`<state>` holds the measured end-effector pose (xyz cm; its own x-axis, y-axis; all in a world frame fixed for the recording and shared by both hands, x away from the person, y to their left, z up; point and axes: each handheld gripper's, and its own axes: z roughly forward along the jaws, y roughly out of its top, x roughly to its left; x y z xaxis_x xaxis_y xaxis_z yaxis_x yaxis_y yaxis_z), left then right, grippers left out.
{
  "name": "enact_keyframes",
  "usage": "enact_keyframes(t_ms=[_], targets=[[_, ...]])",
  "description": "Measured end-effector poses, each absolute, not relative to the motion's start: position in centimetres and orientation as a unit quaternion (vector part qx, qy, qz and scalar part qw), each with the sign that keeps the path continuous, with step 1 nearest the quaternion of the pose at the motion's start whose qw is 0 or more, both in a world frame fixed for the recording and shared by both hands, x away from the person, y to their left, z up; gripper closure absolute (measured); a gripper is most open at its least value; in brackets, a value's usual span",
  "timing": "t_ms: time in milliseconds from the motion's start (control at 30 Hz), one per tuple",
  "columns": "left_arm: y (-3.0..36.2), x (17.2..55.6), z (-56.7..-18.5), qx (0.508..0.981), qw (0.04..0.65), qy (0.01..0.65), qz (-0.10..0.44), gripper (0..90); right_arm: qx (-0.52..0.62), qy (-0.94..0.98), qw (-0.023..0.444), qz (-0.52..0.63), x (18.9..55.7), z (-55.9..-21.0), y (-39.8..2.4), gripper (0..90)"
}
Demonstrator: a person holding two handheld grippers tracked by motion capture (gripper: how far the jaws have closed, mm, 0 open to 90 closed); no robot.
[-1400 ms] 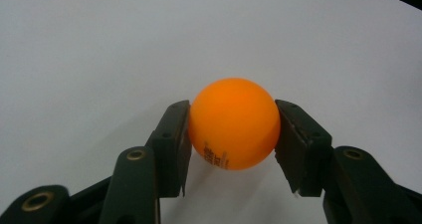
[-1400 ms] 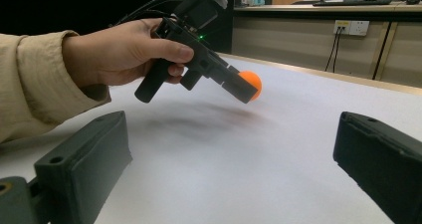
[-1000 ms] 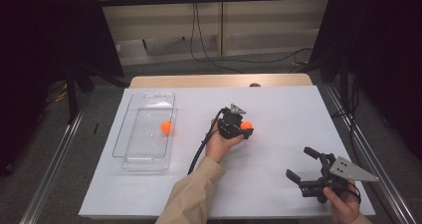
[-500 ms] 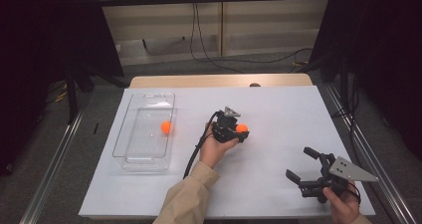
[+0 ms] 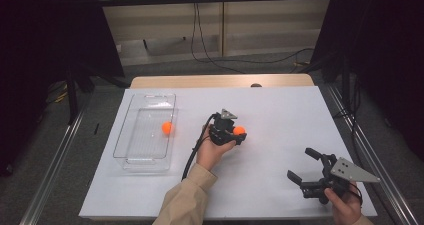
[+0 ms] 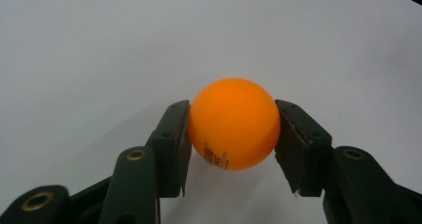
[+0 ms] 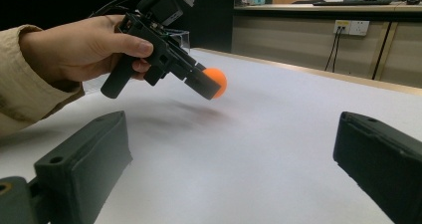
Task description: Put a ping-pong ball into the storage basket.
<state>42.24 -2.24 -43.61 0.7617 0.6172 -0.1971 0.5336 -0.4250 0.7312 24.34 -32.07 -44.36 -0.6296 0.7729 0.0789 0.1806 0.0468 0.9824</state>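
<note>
The orange ball (image 6: pixel 234 123) bears small dark print, too blurred to read.

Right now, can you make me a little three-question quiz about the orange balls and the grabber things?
1. True or false: the left gripper has its fingers pressed on an orange ball.
2. Where is the other orange ball? A) inside the clear tray B) on the floor C) in the right gripper
3. Fill in: the right gripper has its fingers wide ____, with nothing between them.

Key: 1 true. 2 A. 3 open.
</note>
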Motion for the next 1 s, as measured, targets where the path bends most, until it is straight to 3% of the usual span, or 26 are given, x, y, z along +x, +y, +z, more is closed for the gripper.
enact_keyframes(t_ms=[1000], targets=[[-0.2, 41.1, -42.9, 0.847, 0.399, 0.345, 0.059, 50.9, 0.35, 0.679, 0.25, 0.595, 24.3, -44.3, -32.0, 1.0]])
